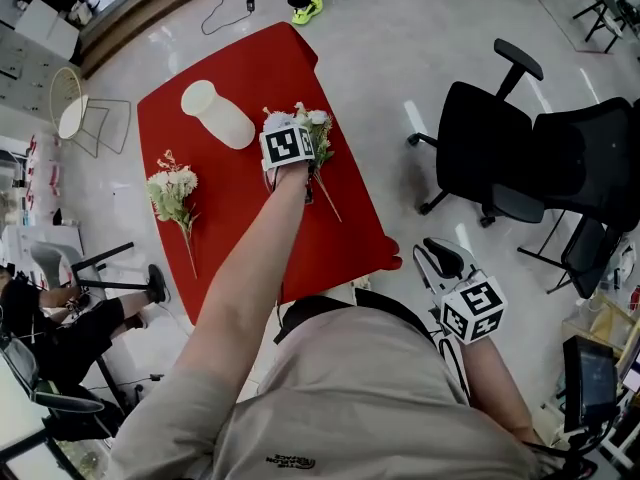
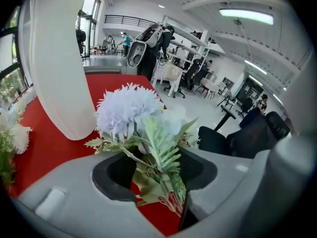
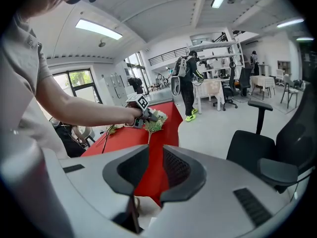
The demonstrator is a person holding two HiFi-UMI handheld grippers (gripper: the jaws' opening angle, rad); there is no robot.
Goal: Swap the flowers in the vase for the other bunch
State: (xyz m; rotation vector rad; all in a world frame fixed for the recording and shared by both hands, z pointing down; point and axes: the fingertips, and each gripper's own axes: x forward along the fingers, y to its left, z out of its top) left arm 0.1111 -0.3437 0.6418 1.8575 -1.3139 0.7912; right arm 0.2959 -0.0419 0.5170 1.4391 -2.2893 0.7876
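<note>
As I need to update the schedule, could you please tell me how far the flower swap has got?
Done: the white cylindrical vase stands empty on the red table, with the cream flower bunch lying beside it. In hand: the left tool straddles the pale bluish flower bunch, jaws apart. The right tool is open and empty. Left: putting one bunch in the vase.

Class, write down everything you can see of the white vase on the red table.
The white vase is a plain, smooth, matt cylinder, ceramic or plastic by its look, with a rounded top rim. It stands upright near the far left edge of the red table, and nothing sticks out of its top. Only the table touches it. One bunch of flowers lies apart from it on its near side, and the other bunch lies just to its right, not touching it.
</note>
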